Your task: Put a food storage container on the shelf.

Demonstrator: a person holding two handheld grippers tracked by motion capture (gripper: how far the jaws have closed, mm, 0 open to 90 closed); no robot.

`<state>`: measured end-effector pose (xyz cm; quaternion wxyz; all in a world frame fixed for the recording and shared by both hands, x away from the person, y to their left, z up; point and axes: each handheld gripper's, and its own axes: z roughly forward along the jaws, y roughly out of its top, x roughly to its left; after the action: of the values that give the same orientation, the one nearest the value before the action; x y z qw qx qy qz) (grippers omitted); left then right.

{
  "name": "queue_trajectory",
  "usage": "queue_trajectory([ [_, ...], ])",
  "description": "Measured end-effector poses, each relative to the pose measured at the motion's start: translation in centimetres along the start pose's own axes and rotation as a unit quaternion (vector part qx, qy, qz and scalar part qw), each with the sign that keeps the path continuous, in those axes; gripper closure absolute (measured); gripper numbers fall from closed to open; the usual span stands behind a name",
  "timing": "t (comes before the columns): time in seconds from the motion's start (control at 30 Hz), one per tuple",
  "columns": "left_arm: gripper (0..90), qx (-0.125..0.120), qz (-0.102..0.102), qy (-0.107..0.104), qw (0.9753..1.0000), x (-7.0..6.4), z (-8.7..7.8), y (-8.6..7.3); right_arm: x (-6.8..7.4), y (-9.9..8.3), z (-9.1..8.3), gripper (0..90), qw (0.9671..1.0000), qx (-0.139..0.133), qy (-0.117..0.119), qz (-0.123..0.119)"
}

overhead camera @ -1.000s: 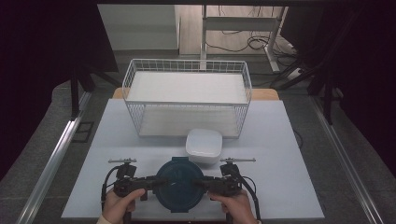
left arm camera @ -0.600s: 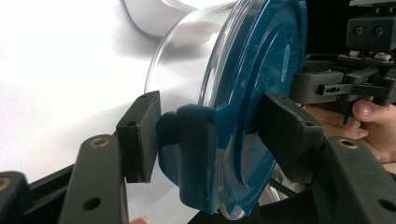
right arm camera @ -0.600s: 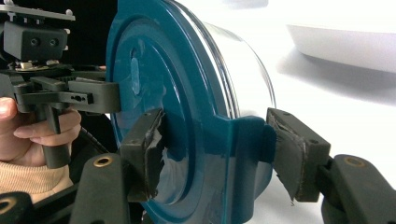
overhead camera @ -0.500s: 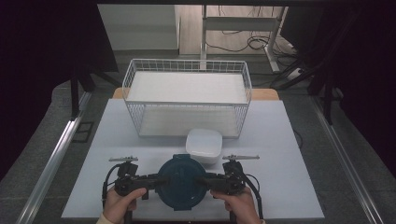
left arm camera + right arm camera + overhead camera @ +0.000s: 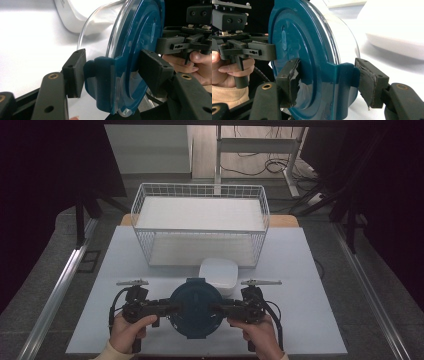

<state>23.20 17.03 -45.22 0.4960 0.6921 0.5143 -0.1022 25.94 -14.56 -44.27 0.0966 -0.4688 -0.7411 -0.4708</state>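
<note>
Both tools, left [image 5: 167,309] and right [image 5: 222,309], clamp the blue-lidded container [image 5: 195,308] between them.

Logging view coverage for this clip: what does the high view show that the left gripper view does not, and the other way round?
The high view alone takes in the white wire basket behind the work, the whole table and both of the person's hands. The left gripper view alone shows the left gripper close up, its pads clamped on a latch tab of the blue lid, and the clear glass rim under that lid. Both show the lidded container, the white dish beside it, and the right gripper.
</note>
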Motion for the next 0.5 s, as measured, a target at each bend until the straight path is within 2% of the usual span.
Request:
queue_trajectory([
  [0.5, 40.1, -0.009, 0.02, 0.002, 0.9998, -1.0, -1.3, 3.3, 1.2, 3.3, -0.7, 39.0, 0.9998, -0.01, 0.0, -0.019],
])
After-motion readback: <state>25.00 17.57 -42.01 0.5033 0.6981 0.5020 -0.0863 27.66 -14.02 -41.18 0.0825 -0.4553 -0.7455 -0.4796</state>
